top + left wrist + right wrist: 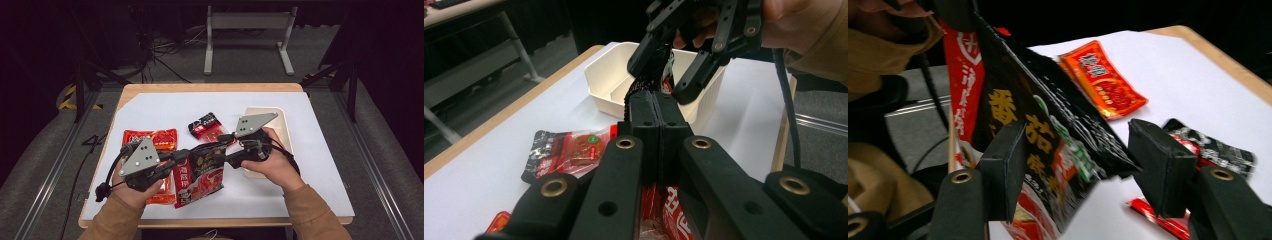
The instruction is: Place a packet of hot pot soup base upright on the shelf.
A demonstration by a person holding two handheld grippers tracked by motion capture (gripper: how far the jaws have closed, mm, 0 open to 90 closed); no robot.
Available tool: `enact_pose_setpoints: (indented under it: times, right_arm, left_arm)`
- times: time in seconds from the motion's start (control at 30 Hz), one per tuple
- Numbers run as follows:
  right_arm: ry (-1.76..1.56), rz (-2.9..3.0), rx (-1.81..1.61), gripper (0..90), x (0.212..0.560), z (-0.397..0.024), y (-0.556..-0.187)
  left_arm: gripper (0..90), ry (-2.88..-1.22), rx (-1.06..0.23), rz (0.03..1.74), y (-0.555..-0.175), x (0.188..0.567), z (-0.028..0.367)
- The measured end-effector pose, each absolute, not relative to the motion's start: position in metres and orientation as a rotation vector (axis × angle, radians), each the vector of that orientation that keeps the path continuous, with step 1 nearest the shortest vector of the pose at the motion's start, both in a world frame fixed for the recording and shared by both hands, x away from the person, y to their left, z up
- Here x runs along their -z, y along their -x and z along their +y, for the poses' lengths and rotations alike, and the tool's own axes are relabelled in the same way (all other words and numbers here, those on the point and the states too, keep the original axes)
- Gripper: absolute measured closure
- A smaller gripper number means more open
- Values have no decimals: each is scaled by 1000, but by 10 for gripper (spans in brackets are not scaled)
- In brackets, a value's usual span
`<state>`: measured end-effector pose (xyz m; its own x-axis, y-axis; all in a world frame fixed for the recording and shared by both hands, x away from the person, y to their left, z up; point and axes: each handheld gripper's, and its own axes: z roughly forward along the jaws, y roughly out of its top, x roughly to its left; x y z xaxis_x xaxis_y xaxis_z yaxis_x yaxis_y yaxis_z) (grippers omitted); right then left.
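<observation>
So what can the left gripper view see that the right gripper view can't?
The left gripper view alone has the cream tray at the table's far end and the right gripper, its jaws apart around the packet's top edge. The right gripper view alone has the orange packet lying flat and a tan sleeve. Both show the big black-and-red packet, the small dark sachet and the white table.

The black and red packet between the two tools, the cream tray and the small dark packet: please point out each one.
black and red packet [202, 175], high view, on its red lower front.
cream tray [606, 75], left gripper view, on its near side wall.
small dark packet [204, 124], high view, on its middle.
</observation>
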<state>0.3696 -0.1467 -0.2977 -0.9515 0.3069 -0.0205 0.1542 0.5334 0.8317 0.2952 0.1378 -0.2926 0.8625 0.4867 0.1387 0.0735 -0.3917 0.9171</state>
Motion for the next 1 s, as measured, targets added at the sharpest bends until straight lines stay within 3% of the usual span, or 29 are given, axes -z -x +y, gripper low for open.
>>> enact_pose_setpoints:
  times: [0.23,0.3,0.33,0.57,0.8,0.93,1.0]
  right_arm:
    - [-355,2646,-1403,437,302,-139,-372]
    - [-343,2653,-1404,472,303,-138,-372]
    - [-330,2672,-1403,544,303,-136,-372]
    - [-318,2697,-1381,704,303,-138,-372]
    - [-316,2671,-1321,749,294,-137,-364]
    - [-318,2655,-1336,767,288,-139,-362]
    - [-323,2643,-1358,769,284,-140,-361]
  left_arm:
    - [895,-1939,-465,395,-293,293,136]
    - [895,-1942,-464,388,-293,293,135]
    - [894,-1939,-453,393,-293,293,135]
    - [890,-1906,-384,422,-300,297,142]
    - [870,-1878,-352,433,-303,300,147]
    - [809,-1868,-332,428,-304,299,150]
    - [667,-1872,-349,444,-303,299,150]
